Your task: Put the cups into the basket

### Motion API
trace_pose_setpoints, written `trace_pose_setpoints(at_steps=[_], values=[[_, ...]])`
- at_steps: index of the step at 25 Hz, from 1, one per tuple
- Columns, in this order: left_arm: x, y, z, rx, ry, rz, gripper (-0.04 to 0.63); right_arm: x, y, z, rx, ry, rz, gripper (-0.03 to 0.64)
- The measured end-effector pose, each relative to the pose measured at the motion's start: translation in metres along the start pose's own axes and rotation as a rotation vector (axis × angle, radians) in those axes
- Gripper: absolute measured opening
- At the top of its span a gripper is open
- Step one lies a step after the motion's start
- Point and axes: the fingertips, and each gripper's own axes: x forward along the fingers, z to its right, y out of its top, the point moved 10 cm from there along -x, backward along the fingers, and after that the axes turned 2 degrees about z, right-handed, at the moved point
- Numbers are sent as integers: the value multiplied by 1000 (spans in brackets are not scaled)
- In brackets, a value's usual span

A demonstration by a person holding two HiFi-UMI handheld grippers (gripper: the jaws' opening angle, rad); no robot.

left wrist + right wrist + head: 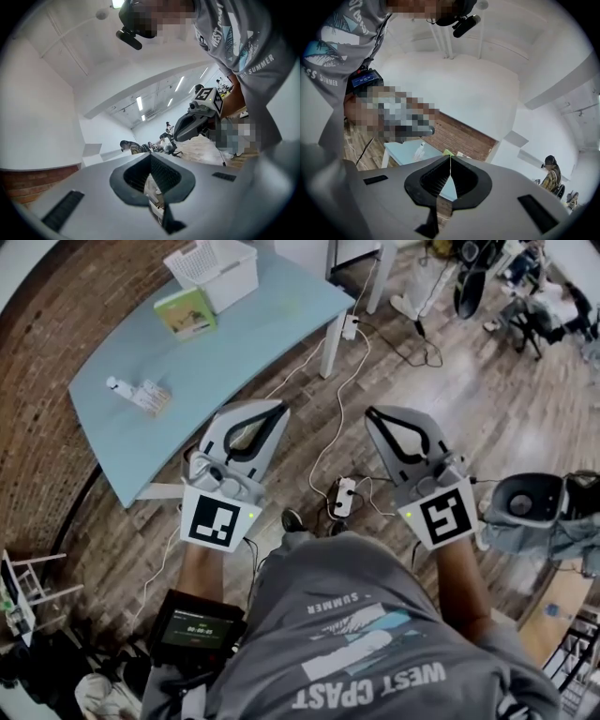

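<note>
Several small whitish cups (141, 395) sit bunched together towards the left end of the long pale blue surface (234, 352). They are well apart from the white slatted plastic basket (214, 268), which stands at the far end of that surface. The bunch stretches along a line from the surface's left edge towards its middle. It is too small to tell which way the mouths point, or whether the cups stand or lie. A flat green packet (186, 312) lies on the surface between cups and basket, just beside the basket.

Both tools are off the surface, over the wooden plank floor (469, 381) along its near side. The grey left gripper (278, 409) is close to the surface's near edge and the grey right gripper (374, 414) is farther out. Each has its fingers clenched tip to tip, with nothing between them.

White cables (349, 371) trail over the floor past the surface's white leg (330, 348) to a white power strip (344, 495). A grey office chair (525, 507) stands well away from the surface, beyond the right gripper.
</note>
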Motion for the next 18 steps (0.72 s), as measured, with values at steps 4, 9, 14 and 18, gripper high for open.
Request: trace_pose_setpoints(at_steps=[4,9,14,18], values=[[-6,-15,-18,-11,-13,18,-2,22,9,-7,21,-28,7,14],[-11,-24,-33,-12,-14,45,-2,35,15,-14,8,-26,-16,14],[-9,-30,-40,-31,-9,49,-2,42,14,-10,-3,-16,-31,14],[3,-37,-40,-42,-17,33,-2,46,5,-2,13,-9,-28,14]])
